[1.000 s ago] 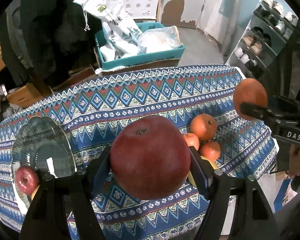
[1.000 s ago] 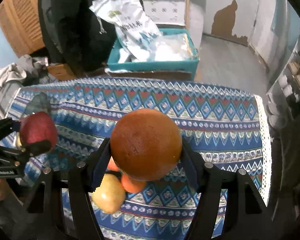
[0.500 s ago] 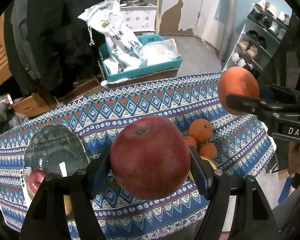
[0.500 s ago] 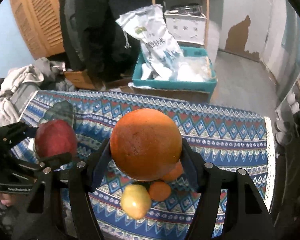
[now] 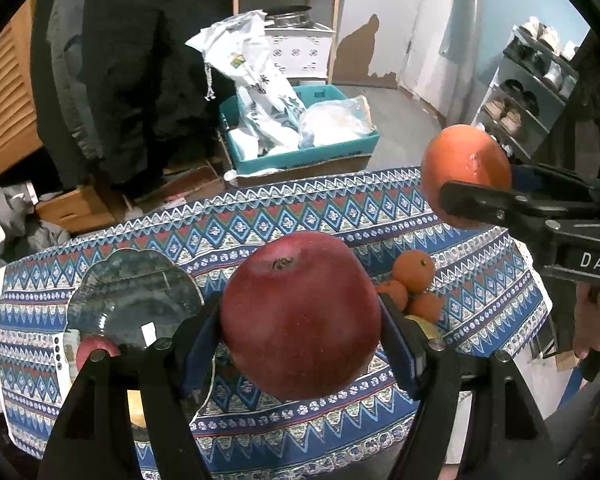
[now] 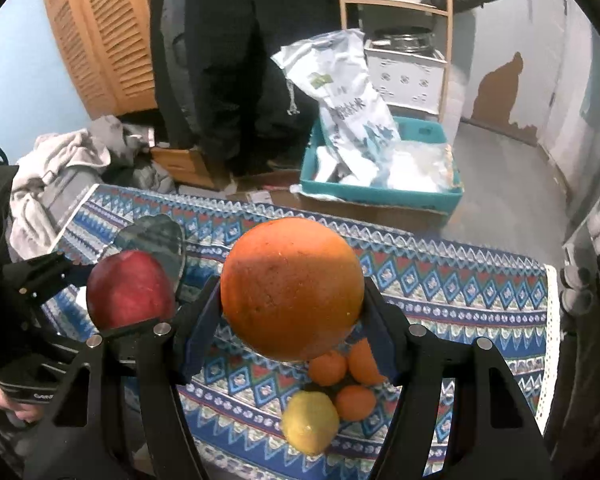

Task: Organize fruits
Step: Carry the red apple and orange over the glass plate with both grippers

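Nearest the left wrist camera, the left gripper (image 5: 300,316) has its fingers (image 5: 400,344) pinching a large red apple (image 5: 300,314) on both sides, held clear above the counter (image 5: 260,216); nearest the right wrist camera, the right gripper (image 6: 292,292) likewise clamps a big orange (image 6: 292,288) between its fingers (image 6: 202,328), also off the surface. Beneath them the counter wears a blue, red and white patterned cloth (image 6: 440,280). Toward its left end lies a dark glass plate (image 5: 132,300) with a second red apple (image 5: 96,350) at its near rim. Toward the right end, a cluster of small oranges (image 6: 354,400) sits touching a yellow fruit (image 6: 310,420). Beyond the far edge, on the floor, a teal crate (image 6: 380,192) holds white bags (image 6: 348,108); behind it stand a wooden shelf (image 6: 444,12) with a pot, dark hanging clothes (image 6: 228,40), and a louvered wooden door (image 6: 100,32).
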`<state>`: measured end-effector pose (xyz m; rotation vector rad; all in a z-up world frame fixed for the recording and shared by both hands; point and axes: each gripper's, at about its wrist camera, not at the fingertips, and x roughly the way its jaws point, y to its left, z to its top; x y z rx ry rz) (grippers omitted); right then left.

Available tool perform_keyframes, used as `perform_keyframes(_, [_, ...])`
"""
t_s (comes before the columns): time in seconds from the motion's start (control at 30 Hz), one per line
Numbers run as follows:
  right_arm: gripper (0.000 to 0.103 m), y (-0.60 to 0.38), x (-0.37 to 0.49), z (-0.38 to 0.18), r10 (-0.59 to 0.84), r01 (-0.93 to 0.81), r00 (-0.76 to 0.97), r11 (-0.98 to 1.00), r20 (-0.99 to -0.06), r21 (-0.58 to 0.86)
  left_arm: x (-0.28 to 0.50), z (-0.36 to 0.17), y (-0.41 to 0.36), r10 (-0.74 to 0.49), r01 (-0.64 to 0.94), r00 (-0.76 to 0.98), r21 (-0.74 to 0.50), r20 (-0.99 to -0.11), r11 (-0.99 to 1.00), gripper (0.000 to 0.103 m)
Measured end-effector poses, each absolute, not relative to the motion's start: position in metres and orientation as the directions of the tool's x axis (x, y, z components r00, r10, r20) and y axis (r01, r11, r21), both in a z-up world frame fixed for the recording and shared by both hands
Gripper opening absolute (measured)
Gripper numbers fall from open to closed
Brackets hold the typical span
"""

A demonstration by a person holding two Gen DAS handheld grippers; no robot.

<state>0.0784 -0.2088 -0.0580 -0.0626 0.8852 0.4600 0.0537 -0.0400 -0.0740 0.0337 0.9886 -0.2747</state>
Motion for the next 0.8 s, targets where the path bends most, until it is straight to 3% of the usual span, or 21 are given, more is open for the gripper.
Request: perform_keyframes(0.8, [0.067,-0.113,0.098,-0.057,0.427,-0.506,0.475,0.848,-0.769,0.158,0.056,-0.082,0.042,-0.157,0.089,0.535,-0.129,-0.830,0.988,0.075])
